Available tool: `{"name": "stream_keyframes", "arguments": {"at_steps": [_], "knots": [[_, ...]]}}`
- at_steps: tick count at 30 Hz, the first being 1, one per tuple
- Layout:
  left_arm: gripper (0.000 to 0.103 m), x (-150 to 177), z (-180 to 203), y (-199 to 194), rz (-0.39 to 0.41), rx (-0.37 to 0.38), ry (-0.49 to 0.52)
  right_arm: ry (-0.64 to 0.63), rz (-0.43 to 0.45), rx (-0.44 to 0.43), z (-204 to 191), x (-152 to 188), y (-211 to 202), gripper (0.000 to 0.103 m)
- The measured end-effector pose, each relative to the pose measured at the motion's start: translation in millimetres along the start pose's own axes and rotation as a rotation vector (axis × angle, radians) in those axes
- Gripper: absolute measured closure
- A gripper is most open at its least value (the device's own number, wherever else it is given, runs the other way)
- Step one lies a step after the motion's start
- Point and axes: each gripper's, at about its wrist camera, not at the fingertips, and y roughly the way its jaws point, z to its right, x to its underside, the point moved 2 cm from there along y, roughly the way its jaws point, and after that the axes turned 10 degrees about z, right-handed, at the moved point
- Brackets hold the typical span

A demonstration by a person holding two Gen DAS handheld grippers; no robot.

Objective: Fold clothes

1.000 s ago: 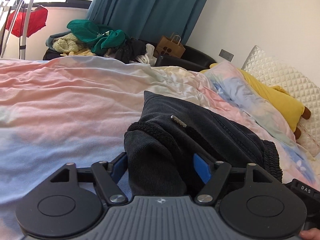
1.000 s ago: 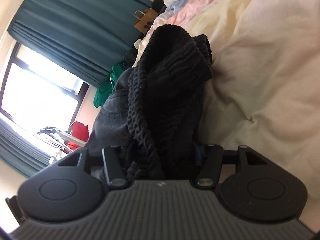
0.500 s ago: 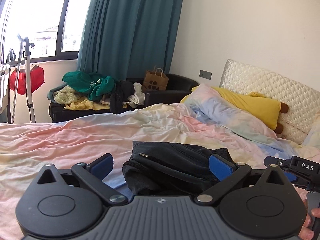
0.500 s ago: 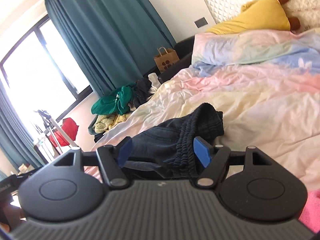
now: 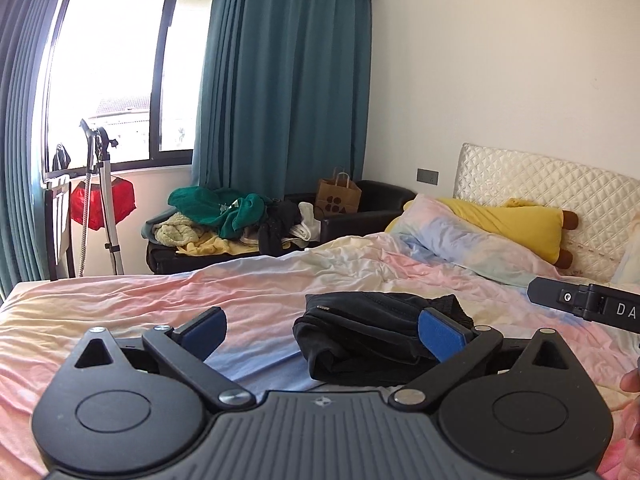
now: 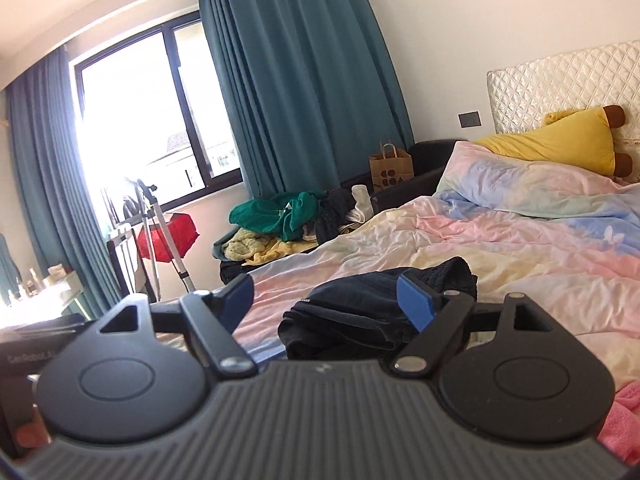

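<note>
A folded dark navy garment with a black ribbed waistband lies on the pastel bedspread. In the left wrist view my left gripper is open, raised and pulled back from the garment, nothing between its blue pads. The right wrist view shows the same garment lying ahead of my right gripper, which is open and empty too. Part of the right gripper's body juts in at the right edge of the left wrist view.
A pile of unfolded clothes lies on a black sofa past the bed. A paper bag stands there. A yellow plush pillow rests at the headboard. A pink cloth lies at the near right. A metal stand stands by the window.
Both grippers were shut on the dark garment one second ago. They have opened, let it go onto the bed, and lifted back away from it.
</note>
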Motion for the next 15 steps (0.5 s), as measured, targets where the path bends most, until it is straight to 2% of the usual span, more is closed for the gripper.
{"name": "stream_keyframes", "arguments": {"at_steps": [2, 9, 15], "knots": [[0.0, 0.9, -2.8, -20.5, 0.021, -0.025, 0.01, -0.028, 0.005, 0.006, -11.7, 5.7, -9.5, 0.009], [0.0, 12.0, -22.4, -58.8, 0.042, -0.047, -0.023, -0.115, -0.006, 0.042, -33.8, 44.6, -17.3, 0.011], [0.0, 35.0, -33.0, -62.2, 0.037, -0.083, -0.004, -0.128, -0.029, 0.099, -34.3, 80.0, -14.4, 0.012]]}}
